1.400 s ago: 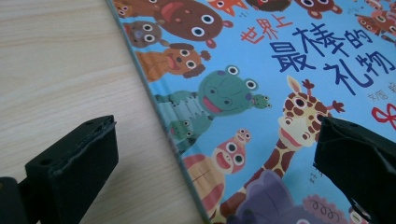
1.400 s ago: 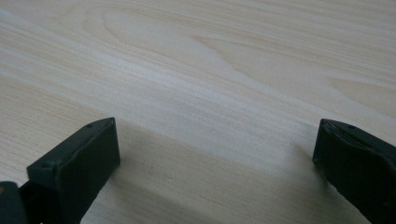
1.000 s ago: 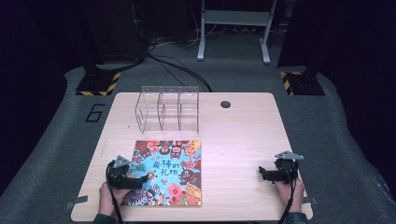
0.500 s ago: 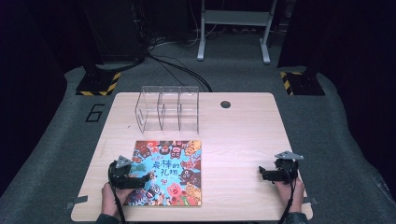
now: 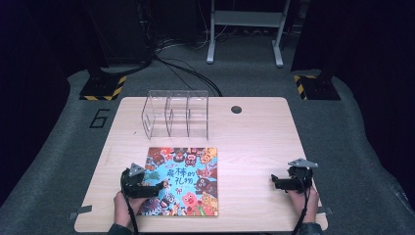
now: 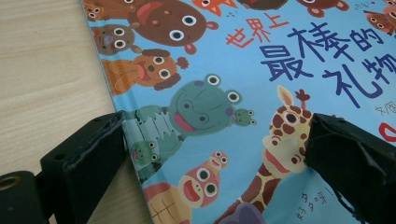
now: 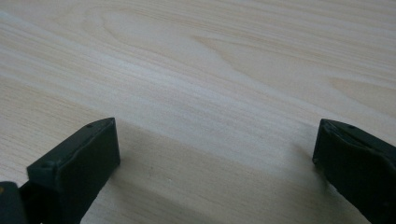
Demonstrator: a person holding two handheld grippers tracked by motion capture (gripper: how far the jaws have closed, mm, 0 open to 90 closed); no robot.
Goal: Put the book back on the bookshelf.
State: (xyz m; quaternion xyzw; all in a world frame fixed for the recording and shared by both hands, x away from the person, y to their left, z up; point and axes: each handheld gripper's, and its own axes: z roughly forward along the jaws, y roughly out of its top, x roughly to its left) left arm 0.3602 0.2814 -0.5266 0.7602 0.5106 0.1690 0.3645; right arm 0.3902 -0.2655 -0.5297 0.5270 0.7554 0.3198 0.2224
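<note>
The picture book [image 5: 182, 181], flat at lower centre, looks thin, stiff and glossy to us; our wide-open, empty left gripper [image 6: 212, 154] straddles its left edge, the likeliest hold, while the right gripper [image 7: 215, 158] gapes empty.

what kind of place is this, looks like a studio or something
Probably a lab or recording room: a lone wooden table on grey floor matting, black stands with hazard-striped bases, loose cables, and dark surroundings.

counter [image 5: 254, 142]: pale matt wood grain | book [image 5: 183, 181]: glossy printed cover | rack [image 5: 175, 113] behind book: clear plastic
</note>
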